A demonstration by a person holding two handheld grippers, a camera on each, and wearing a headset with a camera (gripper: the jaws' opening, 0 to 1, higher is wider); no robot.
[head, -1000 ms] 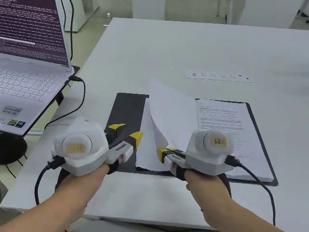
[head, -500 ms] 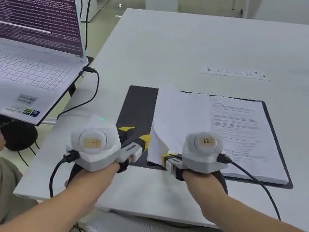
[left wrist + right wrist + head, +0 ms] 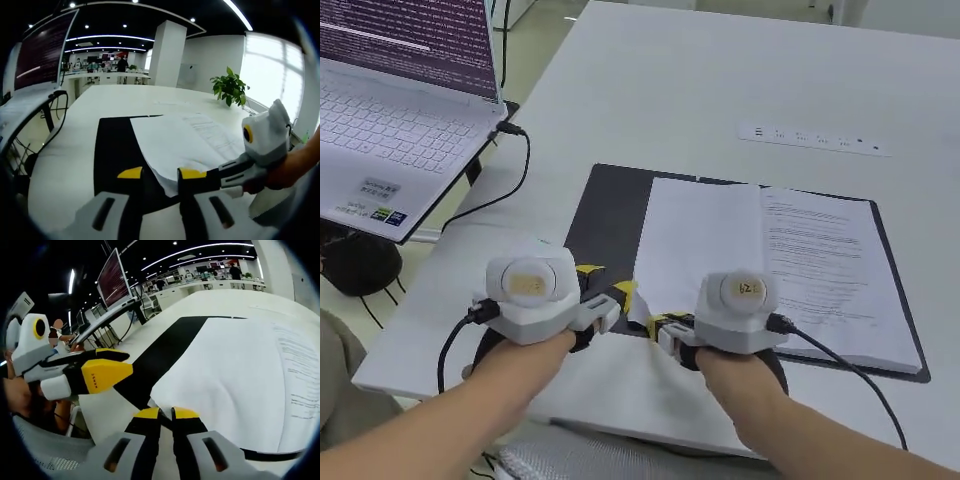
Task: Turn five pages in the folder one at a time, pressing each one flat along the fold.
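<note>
**White table, black folder, one page pinched by its corner**

Big and smooth, the white table (image 3: pixel 720 80) holds an open folder (image 3: pixel 603 215) near its front edge. The folder has a flat, dark, stiff cover shaped like a long box lid.

A thin white page (image 3: pixel 700 240) lies over the left half of the folder. Its top face is blank. It is almost flat, but in the right gripper view it bulges up a little, like a soft hill. Part of the dark cover shows to the left of it. On the right half of the folder sits a stack of printed sheets (image 3: pixel 820 270) with small lines of print, lying flat.

The right gripper (image 3: pixel 655 322) is at the bottom corner of the blank page. Its two yellow tips are squeezed close together, and the paper corner is caught between them.

The left gripper (image 3: pixel 607 280) is just beside it, over the dark cover. Its yellow tips stand apart with nothing between them. They are near the left edge of the page, but I cannot tell if they touch it. Both grippers have round white bodies and gray jaws, and a hand holds each one.

A laptop (image 3: pixel 390 130) with white keys and a lit screen stands off the left side of the table. A black cable (image 3: pixel 510 170) runs from it. A long white power strip (image 3: pixel 815 140) lies flat far back on the table. In the left gripper view a leafy green plant (image 3: pixel 230 87) stands far behind the table.
</note>
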